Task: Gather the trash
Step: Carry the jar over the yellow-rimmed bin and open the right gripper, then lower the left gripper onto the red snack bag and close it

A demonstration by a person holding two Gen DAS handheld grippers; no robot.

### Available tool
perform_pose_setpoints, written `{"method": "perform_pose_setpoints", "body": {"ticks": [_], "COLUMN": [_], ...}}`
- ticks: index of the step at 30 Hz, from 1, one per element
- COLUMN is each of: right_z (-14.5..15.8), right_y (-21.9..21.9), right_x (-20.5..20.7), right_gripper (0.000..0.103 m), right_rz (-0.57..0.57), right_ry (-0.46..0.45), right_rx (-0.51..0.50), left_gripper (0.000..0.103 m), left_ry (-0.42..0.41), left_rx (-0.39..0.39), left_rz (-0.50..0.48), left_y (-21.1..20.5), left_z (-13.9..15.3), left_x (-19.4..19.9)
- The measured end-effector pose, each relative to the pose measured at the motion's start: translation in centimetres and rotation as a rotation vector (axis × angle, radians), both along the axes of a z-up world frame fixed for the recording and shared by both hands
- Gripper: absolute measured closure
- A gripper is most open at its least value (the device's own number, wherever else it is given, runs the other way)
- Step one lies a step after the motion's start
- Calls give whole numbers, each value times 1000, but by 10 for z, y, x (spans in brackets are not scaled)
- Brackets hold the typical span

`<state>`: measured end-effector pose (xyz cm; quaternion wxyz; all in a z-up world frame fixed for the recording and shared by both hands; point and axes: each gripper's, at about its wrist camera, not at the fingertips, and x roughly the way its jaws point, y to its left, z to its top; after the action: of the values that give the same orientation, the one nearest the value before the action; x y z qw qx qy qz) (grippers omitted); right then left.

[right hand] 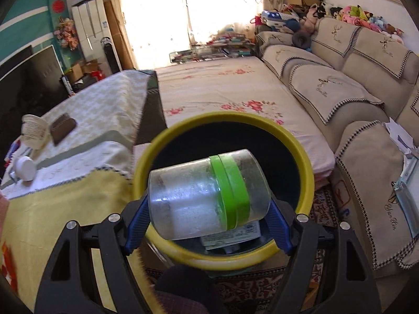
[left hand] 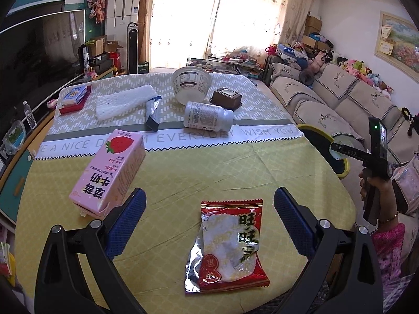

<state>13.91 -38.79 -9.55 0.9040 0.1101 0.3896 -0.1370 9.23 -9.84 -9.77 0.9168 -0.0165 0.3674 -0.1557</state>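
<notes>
While the right gripper [right hand: 209,217] clamps a clear plastic jar with a green band [right hand: 207,193] between its blue pads, the jar hangs on its side directly over the mouth of the yellow-rimmed round bin [right hand: 306,172], so this piece looks ready to drop. Below the jar, at least one printed wrapper or label already lies in the bin's dark interior, which suggests some trash has gone in.

The left gripper [left hand: 209,222] holds nothing; its jaws stand wide apart above the yellow tablecloth [left hand: 235,167]. Between its fingers, closest in, lies a torn red and silver snack wrapper [left hand: 225,248]. Just ahead and to its left rests a pink strawberry milk carton [left hand: 110,172] on its side. Farther ahead sit a white plastic bottle with a printed label [left hand: 207,115], lying down, and to its left a small silver and black sachet [left hand: 153,112]. Beyond those are a white foam sheet [left hand: 123,102], a brown plastic tray [left hand: 226,98] and an overturned white paper bowl [left hand: 191,83]. At the far left corner sits a blue and red box [left hand: 73,98]; whether it counts as trash I cannot tell.

By my estimate the job is early: one item nearly binned, about seven remaining on the table.
</notes>
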Motion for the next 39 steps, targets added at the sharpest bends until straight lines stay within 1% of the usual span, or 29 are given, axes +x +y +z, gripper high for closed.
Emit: {"method": "perform_pose_setpoints", "body": {"ticks": [5, 6, 7, 11, 18, 24, 32, 39], "right_z": [-22, -23, -22, -14, -4, -7, 0, -2], "right_y": [-11, -12, -13, -11, 4, 17, 35, 37], "right_x": [15, 15, 14, 6, -24, -38, -41, -40], "right_gripper": [29, 27, 24, 24, 21, 21, 20, 20], "right_rz": [-8, -12, -19, -45, -38, -7, 37, 48], "right_ry": [59, 54, 45, 14, -41, -35, -54, -46], "right_rx": [3, 3, 0, -19, 23, 53, 61, 64], "left_gripper": [6, 6, 6, 6, 6, 6, 6, 6], "left_ry": [19, 22, 25, 35, 70, 97, 138, 186], "left_rx": [15, 19, 22, 29, 44, 72, 98, 95], "left_rz": [-25, -30, -34, -46, -55, -54, -42, -24], "left_y": [-16, -19, -22, -28, -34, -35, -32, -28], "left_z": [-2, -3, -3, -5, -15, -26, -41, -56], "left_x": [3, 3, 3, 4, 6, 3, 6, 15]}}
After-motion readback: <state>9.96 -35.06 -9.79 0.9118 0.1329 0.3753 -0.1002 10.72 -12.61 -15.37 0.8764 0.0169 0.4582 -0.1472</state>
